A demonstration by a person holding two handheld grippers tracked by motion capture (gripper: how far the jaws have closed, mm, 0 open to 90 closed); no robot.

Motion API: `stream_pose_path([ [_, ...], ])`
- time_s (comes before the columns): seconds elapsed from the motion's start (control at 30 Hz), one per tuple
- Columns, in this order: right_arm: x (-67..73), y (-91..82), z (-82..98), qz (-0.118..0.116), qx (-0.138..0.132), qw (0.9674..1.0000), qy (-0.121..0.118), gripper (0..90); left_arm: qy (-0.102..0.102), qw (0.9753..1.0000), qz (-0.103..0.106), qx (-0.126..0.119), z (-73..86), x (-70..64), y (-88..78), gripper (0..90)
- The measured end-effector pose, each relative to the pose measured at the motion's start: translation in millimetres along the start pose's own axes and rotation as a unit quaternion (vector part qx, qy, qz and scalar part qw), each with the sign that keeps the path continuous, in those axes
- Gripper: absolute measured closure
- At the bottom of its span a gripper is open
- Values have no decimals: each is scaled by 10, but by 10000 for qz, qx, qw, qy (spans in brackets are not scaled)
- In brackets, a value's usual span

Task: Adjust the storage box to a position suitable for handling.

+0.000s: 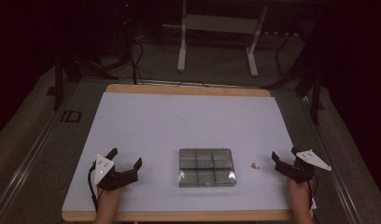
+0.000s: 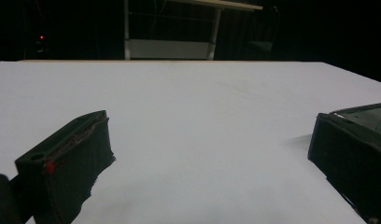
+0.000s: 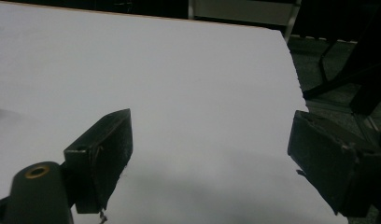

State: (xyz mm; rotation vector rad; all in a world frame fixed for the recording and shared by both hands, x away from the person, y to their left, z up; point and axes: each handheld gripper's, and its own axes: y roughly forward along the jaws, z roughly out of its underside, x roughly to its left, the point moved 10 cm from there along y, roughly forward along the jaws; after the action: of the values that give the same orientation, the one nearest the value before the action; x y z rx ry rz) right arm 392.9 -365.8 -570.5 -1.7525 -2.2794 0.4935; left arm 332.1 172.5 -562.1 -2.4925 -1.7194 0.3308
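Note:
A clear plastic box (image 1: 206,167) with several compartments lies flat near the front middle of the white table (image 1: 179,116). A tiny reddish bit (image 1: 255,165) lies just to its right. My left gripper (image 1: 127,157) rests at the front left, a short way left of the box, open with nothing between its jaws. In the left gripper view the gripper (image 2: 209,140) stands wide apart over bare table, and a corner of the box (image 2: 373,114) peeks over the right-hand jaw. My right gripper (image 1: 284,153) sits at the front right, open and empty. The right gripper view shows the gripper (image 3: 212,144) over bare table.
Beyond the far wooden edge of the table stands a white desk frame (image 1: 216,37) on a dark floor with cables (image 1: 137,60). Dark stands (image 1: 314,93) flank the table's right side. The table's right edge (image 3: 293,70) runs close to my right gripper.

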Motion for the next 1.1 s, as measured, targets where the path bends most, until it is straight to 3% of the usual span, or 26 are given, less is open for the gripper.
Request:
stream_pose_path([
  [0.4, 4, 12, 7, 211, 79, 9996, -164, 144, 12, 10000, 48, 50, 3, -7, 10, 2],
  [0.57, 21, 39, 21, 29, 224, 9996, -143, 153, 7, 9998, 105, 143, 12, -22, 17, 2],
  [0.6, 27, 43, 23, -17, 255, 9996, -151, 164, -43, 9989, 309, 358, 41, -73, 40, 2],
  [0.63, 27, 43, 23, -17, 255, 9996, -151, 164, -3, 9984, 385, 419, 45, -99, 50, 2],
  [0.67, 32, 44, 25, -18, 278, 9995, -176, 163, 137, 9975, 444, 539, 48, -130, 71, 2],
  [0.73, 69, 59, 40, -129, 373, 9987, -325, 157, 92, 9957, 693, 603, 42, -178, 90, 2],
  [0.8, 89, 67, 50, -188, 440, 9982, -367, 141, 85, 9953, 740, 617, 43, -187, 98, 2],
  [0.83, 129, 66, 52, -311, 465, 9978, -357, 138, 61, 9896, 1193, 800, 87, -272, 125, 2],
  [0.87, 129, 66, 52, -311, 465, 9978, -357, 138, 61, 9896, 1193, 800, 87, -272, 125, 2],
  [0.9, 176, 58, 38, -452, 449, 9976, -266, 138, 162, 9877, 1258, 915, 119, -302, 144, 2],
  [0.93, 194, 58, 31, -506, 456, 9974, -239, 138, 430, 9826, 1443, 1084, 148, -382, 155, 2],
  [0.97, 211, 60, 27, -562, 487, 9969, -240, 138, 418, 9809, 1543, 1109, 141, -418, 159, 2],
  [1.0, 211, 60, 27, -562, 487, 9969, -240, 138, 418, 9809, 1543, 1109, 141, -418, 159, 2],
  [1.03, 267, 57, 10, -726, 536, 9957, -217, 137, 404, 9767, 1773, 1140, 132, -489, 164, 2],
  [1.1, 289, 55, 2, -784, 550, 9952, -207, 136, 476, 9756, 1804, 1156, 132, -506, 170, 2],
])
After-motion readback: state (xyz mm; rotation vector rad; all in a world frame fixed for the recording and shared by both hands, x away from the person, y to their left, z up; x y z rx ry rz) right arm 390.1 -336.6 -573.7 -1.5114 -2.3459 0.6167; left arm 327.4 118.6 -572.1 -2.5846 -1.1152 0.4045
